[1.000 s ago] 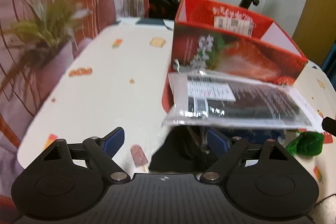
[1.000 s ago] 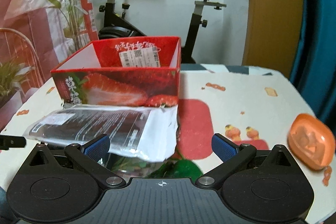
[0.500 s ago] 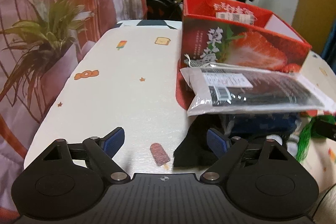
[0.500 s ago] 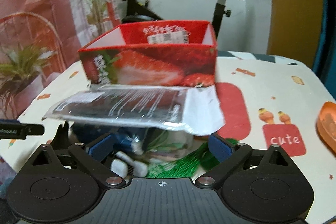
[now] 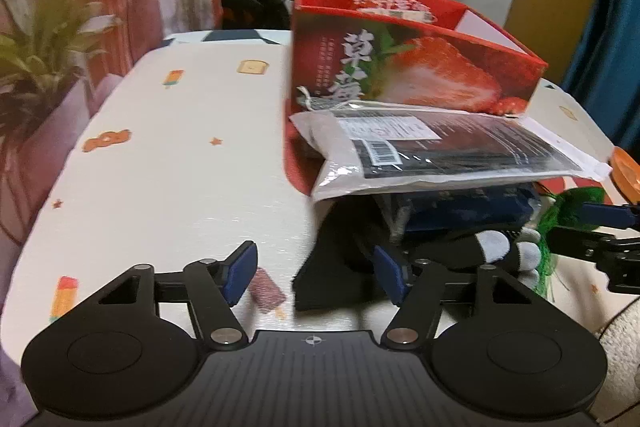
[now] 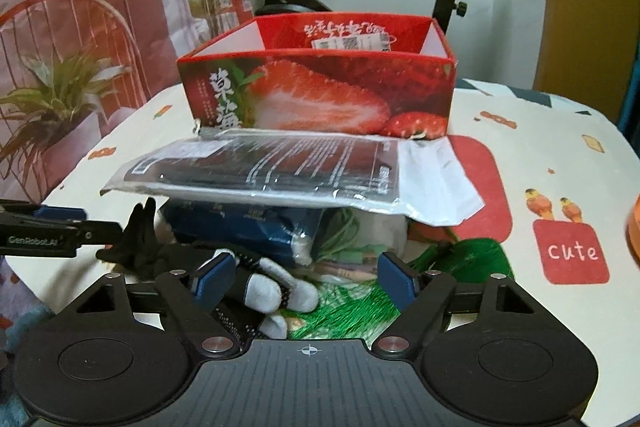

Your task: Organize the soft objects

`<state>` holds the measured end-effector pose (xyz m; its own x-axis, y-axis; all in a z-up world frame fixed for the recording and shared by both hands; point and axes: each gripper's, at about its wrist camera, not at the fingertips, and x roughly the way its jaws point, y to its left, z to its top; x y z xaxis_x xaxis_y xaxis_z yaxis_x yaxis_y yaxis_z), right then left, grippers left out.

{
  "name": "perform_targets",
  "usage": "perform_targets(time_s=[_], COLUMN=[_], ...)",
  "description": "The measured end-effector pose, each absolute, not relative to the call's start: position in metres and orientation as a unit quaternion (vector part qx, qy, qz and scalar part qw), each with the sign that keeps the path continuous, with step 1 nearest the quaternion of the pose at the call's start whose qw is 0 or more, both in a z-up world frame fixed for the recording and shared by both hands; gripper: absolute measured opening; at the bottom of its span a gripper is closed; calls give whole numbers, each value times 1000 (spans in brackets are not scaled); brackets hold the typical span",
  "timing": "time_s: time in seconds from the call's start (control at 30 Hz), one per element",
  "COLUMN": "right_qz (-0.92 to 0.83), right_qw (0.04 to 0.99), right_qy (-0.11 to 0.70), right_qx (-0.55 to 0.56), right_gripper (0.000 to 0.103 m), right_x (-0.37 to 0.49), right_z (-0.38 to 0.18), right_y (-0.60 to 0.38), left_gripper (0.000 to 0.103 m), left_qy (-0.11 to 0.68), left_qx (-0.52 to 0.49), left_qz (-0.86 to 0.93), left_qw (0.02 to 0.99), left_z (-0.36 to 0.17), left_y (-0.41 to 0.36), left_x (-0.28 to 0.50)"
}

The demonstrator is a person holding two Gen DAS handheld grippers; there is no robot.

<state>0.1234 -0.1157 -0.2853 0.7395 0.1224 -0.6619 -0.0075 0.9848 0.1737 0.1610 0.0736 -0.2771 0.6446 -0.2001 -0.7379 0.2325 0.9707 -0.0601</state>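
Two grippers faced a pile of soft items.
The left gripper (image 5: 314, 273) and right gripper (image 6: 306, 277) were spread wide, level, before the clear plastic-wrapped dark packet (image 6: 276, 171).

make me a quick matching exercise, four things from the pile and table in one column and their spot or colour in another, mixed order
Column one:
1. strawberry box
2. clear plastic packet
3. green stringy bundle
4. black and white sock

Column two:
A. lies flat on top of the pile
B. stands open-topped behind the pile
C. between the right hand-held gripper's open fingers
D. at the pile's right side, bright green

Pairs: 1-B, 2-A, 3-D, 4-C
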Motion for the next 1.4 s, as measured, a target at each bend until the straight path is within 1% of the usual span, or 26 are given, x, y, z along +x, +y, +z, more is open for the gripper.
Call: perform_targets(time_s=[0.07, 0.17, 0.27, 0.47, 0.5, 0.57, 0.63, 0.93, 1.2, 1.3, 1.37, 1.4], right_qz=[34, 43, 52, 70, 71, 74, 77, 78, 80, 79, 81, 82], right_qw=[927, 923, 920, 915, 915, 914, 913, 908, 906, 906, 907, 907], right_qy=[364, 372, 379, 385, 386, 388, 390, 404, 412, 412, 411, 410], right_qx=[80, 90, 91, 96, 96, 97, 95, 74, 65, 57, 54, 52], right_gripper=[73, 68, 65, 64, 63, 63, 63, 63, 63, 60, 54, 47], right_x=[124, 126, 127, 127, 128, 128, 130, 138, 141, 143, 143, 143], right_z=[-288, -292, -295, -298, -299, -300, -301, -316, -326, -328, -327, -326], right_y=[-114, -113, -109, -106, -106, -105, -105, -100, -99, -97, -96, -96], left_gripper=[63, 63, 59, 48, 43, 39, 33, 32, 32, 32, 32, 32], left_qy=[404, 402, 404, 420, 421, 420, 418, 422, 408, 404, 402, 401], left_qx=[21, 27, 11, -24, -30, -39, -40, -41, -53, -67, -66, -65], left_qz=[-131, -144, -157, -166, -169, -178, -186, -198, -177, -171, -171, -170], left_qw=[905, 904, 901, 892, 891, 889, 888, 884, 894, 896, 897, 898], left_z=[-280, -283, -286, -297, -299, -301, -301, -310, -314, -316, -317, -317], left_y=[72, 70, 73, 78, 78, 79, 77, 64, 63, 65, 65, 65], left_x=[161, 164, 168, 178, 178, 177, 175, 162, 150, 146, 146, 145])
